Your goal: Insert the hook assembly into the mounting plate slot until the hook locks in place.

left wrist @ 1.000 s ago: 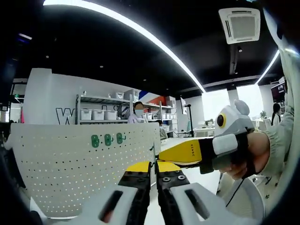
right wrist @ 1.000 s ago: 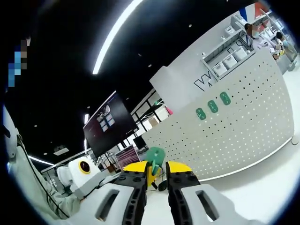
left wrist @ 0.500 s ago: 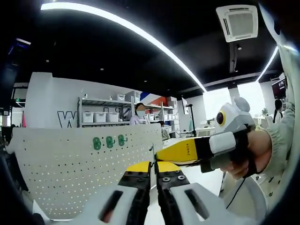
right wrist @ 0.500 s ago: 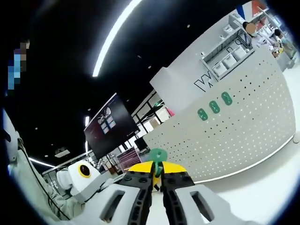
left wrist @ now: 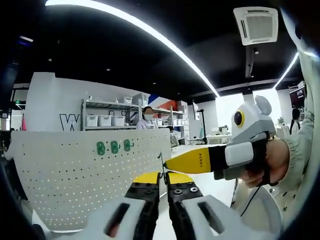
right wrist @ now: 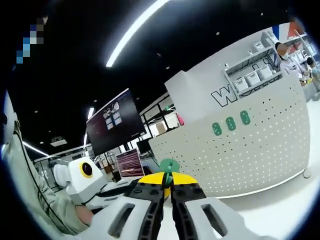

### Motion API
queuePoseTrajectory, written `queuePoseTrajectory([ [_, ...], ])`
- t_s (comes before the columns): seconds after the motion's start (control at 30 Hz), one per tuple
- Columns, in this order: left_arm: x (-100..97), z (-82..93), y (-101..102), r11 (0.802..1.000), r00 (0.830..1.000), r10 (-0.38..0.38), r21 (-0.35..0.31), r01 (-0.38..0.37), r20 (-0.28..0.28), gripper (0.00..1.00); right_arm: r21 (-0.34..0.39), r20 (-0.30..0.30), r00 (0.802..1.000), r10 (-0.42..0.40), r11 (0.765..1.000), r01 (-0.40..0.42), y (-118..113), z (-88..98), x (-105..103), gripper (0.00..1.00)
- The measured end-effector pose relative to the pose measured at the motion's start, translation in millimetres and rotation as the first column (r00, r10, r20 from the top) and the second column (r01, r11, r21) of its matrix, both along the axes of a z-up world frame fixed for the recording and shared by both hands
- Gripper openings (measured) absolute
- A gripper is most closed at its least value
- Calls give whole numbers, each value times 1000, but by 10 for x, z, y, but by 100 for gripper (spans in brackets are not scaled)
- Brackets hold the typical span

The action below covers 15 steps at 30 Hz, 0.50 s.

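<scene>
The left tongs are pressed together with nothing seen between the yellow tips. Ahead of them and to their left stands a white perforated mounting plate, upright, with three green hooks set in a row near its top edge. The right tongs come in from the right of the left gripper view, their yellow tips reaching toward the plate's right edge, held by a hand in a light sleeve.

In the right gripper view the right tongs are pinching a green hook assembly that stands up just above their tips. Beyond them and to their right the plate curves across, standing on a white desk.

The room is an open workshop with a black ceiling, long light strips and a ceiling vent. Behind the plate are a white wall, metal shelving with bins, and a person. A dark hanging screen sits to the left of the right tongs.
</scene>
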<state>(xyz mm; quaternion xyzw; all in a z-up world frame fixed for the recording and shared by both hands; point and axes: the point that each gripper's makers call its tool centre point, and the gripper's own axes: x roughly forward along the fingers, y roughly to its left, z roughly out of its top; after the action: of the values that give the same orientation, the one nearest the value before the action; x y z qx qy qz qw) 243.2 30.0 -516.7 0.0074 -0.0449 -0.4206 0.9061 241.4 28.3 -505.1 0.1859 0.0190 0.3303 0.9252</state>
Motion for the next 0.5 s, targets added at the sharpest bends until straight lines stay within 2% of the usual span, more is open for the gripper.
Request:
queuePoseTrajectory([
  [0.5,-22,-121,14,999,1000,0,34,1,-28,20,5,-2,1000,21,1000,-21,12,-15,-30,1],
])
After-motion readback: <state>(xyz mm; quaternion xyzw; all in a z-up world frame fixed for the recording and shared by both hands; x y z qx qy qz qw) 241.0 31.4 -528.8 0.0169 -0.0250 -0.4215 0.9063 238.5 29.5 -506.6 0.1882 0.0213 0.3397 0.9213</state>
